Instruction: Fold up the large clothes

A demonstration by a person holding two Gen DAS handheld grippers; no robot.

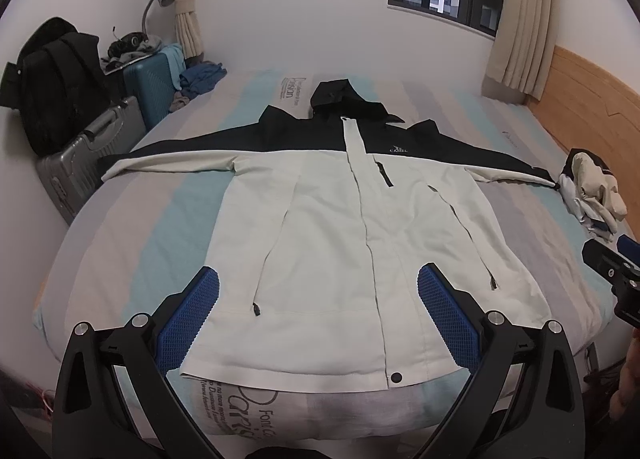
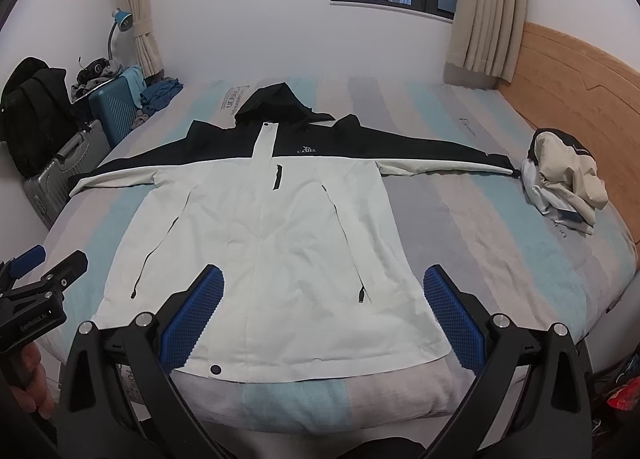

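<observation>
A large white and black hooded jacket (image 1: 328, 219) lies flat, front up, on the bed, sleeves spread to both sides, hood at the far end; it also shows in the right wrist view (image 2: 264, 227). My left gripper (image 1: 318, 287) is open and empty, held above the jacket's hem. My right gripper (image 2: 322, 287) is open and empty, above the hem's right part. The right gripper also shows at the left wrist view's right edge (image 1: 612, 271), and the left gripper at the right wrist view's left edge (image 2: 44, 271).
The striped bed sheet (image 1: 160, 211) covers the mattress. A pile of folded clothes (image 2: 564, 179) lies by the wooden headboard (image 2: 580, 91) on the right. Suitcases (image 1: 92, 155), a black backpack (image 1: 52, 79) and loose clothes stand left of the bed. Wall and window lie beyond.
</observation>
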